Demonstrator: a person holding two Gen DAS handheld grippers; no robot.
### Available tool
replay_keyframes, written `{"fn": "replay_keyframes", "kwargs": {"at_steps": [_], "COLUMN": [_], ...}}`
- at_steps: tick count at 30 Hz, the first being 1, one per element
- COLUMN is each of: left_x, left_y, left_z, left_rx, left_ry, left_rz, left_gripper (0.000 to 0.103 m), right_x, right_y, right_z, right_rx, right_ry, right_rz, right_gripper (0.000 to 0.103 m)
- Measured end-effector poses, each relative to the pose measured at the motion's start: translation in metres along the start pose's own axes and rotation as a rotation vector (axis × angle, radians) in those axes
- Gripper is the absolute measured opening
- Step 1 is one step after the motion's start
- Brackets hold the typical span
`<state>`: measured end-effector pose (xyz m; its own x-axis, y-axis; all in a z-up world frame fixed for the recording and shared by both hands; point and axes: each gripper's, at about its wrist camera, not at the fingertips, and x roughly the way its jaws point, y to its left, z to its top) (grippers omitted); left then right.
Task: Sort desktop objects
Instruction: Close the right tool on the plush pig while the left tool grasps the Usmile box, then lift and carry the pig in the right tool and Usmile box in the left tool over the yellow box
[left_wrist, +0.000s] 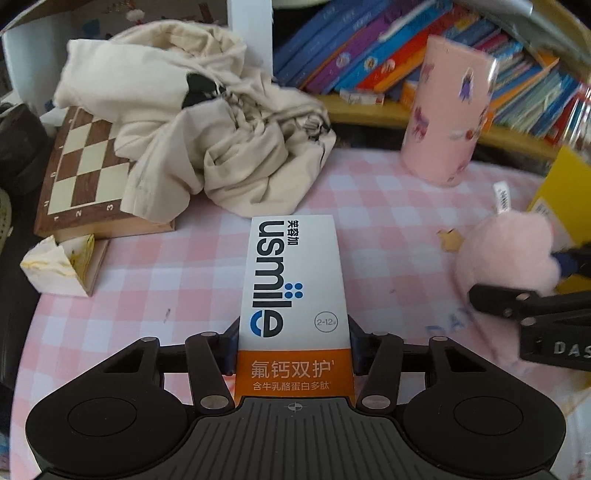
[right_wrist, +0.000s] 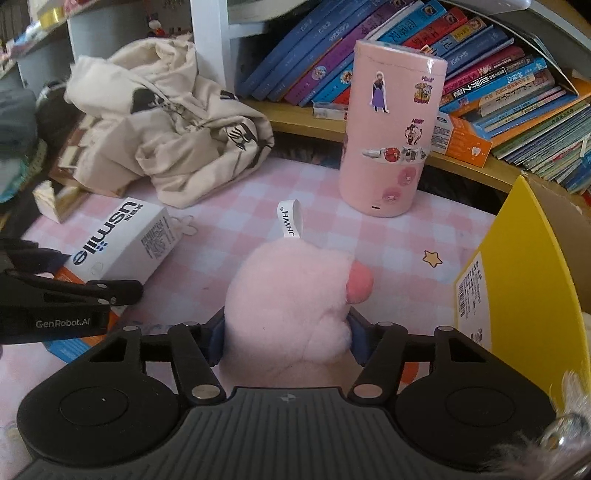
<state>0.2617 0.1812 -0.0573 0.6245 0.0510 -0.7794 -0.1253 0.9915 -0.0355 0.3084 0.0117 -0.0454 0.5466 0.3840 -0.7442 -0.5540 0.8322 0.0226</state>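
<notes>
Right wrist: right tongs (right_wrist: 286, 334) hide plush toy (right_wrist: 291, 295) base.

Showing pink and white checks across the bench cover (left_wrist: 192, 295). Carrying white with dark blue lettering and an orange band on the toothpaste box (left_wrist: 295, 288) at frame centre. Glowing pale pink on the plush toy (right_wrist: 291, 295), with a white tag loop at its top. Wearing pale pink with small cartoon stickers on the cylinder (right_wrist: 391, 125) in the upper right. Alternating brown and cream squares on the chessboard (left_wrist: 81, 173) at left. Lying cream with black print on the cloth bag (left_wrist: 207, 122). Standing bright yellow on the box (right_wrist: 524, 266) at right. Mixing blue, purple, red and orange along the books (right_wrist: 461, 55). Staying black on the gripper bodies, blue on the fingers (right_wrist: 216, 332).
</notes>
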Motion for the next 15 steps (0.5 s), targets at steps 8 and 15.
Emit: {"fn": "replay_keyframes", "kwargs": {"at_steps": [8, 15], "left_x": [-0.041, -0.081], "left_y": [-0.005, -0.009], "left_z": [-0.013, -0.028], "left_rx": [-0.016, -0.001], "left_ry": [-0.053, -0.092], "left_rz": [-0.048, -0.088], "left_gripper": [0.051, 0.051], "right_x": [-0.03, -0.061], "right_y": [0.008, 0.015], "right_z": [-0.011, -0.024], "right_rx": [-0.005, -0.018], "right_ry": [-0.004, -0.012], "right_rz": [0.053, 0.092], "right_gripper": [0.06, 0.06]}}
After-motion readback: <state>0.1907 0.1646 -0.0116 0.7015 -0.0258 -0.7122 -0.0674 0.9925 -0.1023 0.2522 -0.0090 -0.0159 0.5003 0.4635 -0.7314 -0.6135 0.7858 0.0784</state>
